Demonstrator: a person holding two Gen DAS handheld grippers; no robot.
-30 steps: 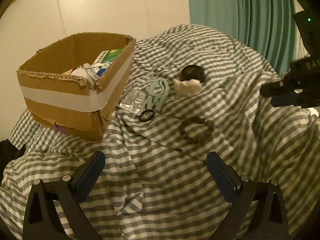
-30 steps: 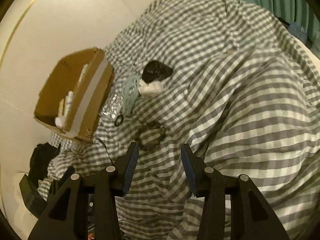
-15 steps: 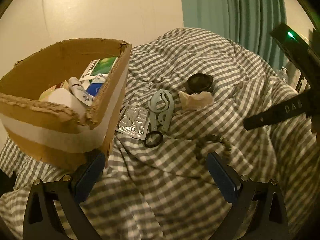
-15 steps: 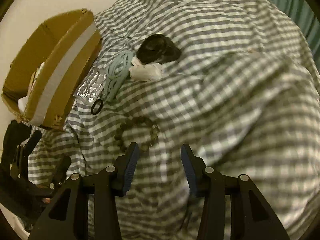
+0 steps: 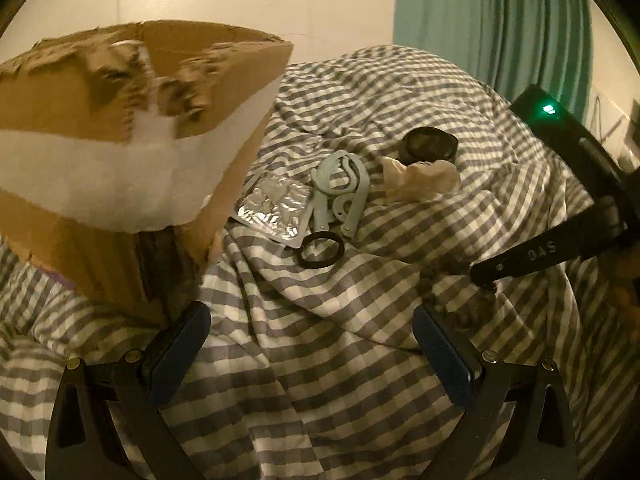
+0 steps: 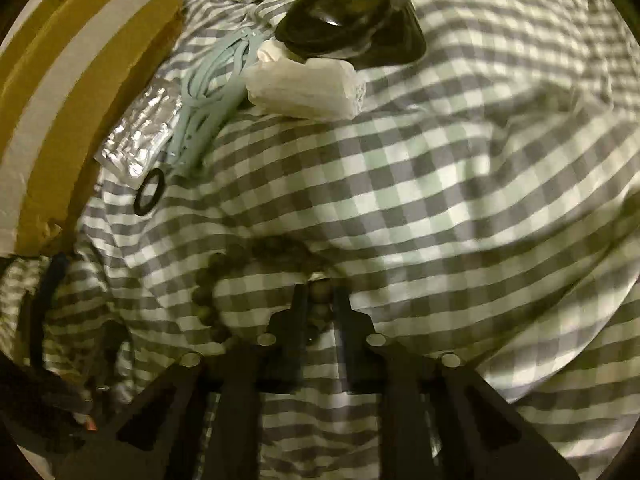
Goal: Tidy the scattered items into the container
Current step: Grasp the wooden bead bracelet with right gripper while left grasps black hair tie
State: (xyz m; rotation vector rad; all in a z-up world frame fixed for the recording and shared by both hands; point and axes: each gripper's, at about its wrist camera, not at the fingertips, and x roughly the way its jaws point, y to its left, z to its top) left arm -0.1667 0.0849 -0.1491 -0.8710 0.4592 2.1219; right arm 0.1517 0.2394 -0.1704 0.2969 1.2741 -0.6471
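A torn cardboard box (image 5: 120, 168) with a white tape band stands on the checked bedcover at the left; it also shows in the right wrist view (image 6: 60, 92). Beside it lie a foil blister pack (image 5: 276, 208), a pale blue plastic piece (image 5: 340, 192), a black ring (image 5: 320, 250), a crumpled tissue (image 5: 420, 180) and a black round jar (image 5: 430, 146). My left gripper (image 5: 308, 352) is open and empty, low over the cover near the box corner. My right gripper (image 6: 320, 300) is shut on a dark bead bracelet (image 6: 224, 276) lying on the cover.
The bed is covered with a rumpled grey-and-white checked cover (image 5: 360, 360). A cream wall (image 5: 240, 0) and a teal curtain (image 5: 480, 20) stand behind. The right gripper's black body (image 5: 560, 232) reaches in from the right of the left wrist view.
Both grippers have moved in lower and closer to the items. My right gripper went from open above the bead bracelet to shut on it. The left gripper stayed open.
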